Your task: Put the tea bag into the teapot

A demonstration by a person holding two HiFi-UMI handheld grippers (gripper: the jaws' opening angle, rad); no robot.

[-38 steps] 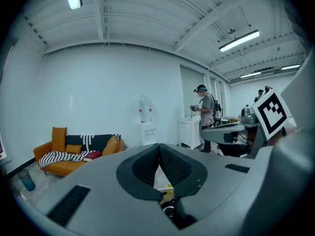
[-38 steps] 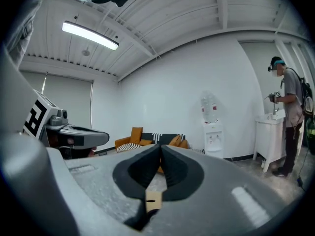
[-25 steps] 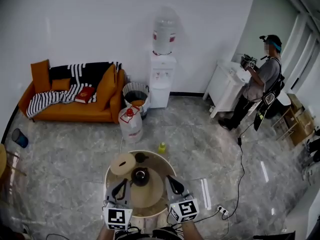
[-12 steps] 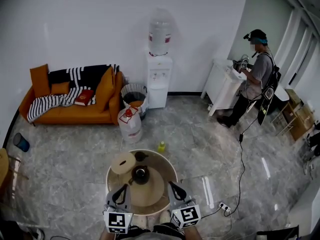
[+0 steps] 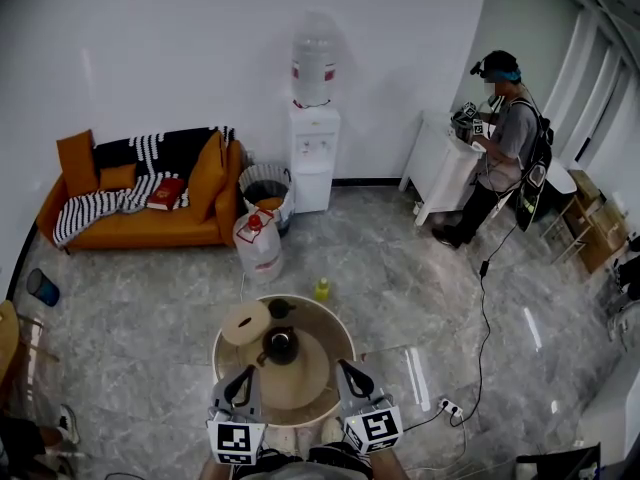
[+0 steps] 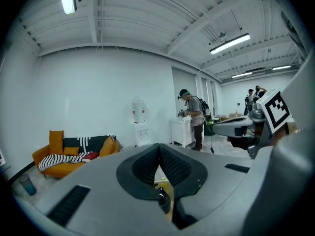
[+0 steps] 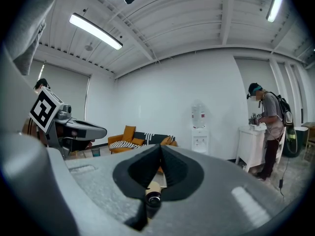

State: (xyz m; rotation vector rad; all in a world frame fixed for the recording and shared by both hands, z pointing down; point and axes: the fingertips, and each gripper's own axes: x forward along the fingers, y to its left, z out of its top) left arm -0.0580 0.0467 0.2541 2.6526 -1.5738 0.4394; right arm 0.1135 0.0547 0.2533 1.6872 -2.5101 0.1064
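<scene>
A dark teapot (image 5: 279, 345) stands in the middle of a round tan tray on the small round table (image 5: 337, 340). A tan disc (image 5: 246, 323) and a small dark piece (image 5: 281, 308) lie just beyond it. I cannot make out a tea bag in any view. My left gripper (image 5: 246, 366) hovers at the near left of the teapot, its jaws meeting at the tips with nothing between them. My right gripper (image 5: 339, 364) hovers at the near right, also shut and empty. The closed tips show in the left gripper view (image 6: 158, 145) and the right gripper view (image 7: 161, 146).
On the floor beyond the table stand a yellow bottle (image 5: 323, 292) and a large water jug (image 5: 259, 243). A bin (image 5: 268, 190), water dispenser (image 5: 314, 158) and orange sofa (image 5: 140, 218) line the far wall. A person (image 5: 497, 148) works at a white counter. A cable and power strip (image 5: 446, 416) lie at the right.
Both grippers have drawn back slightly toward me and stay shut. The person at the counter has shifted a little to the left.
</scene>
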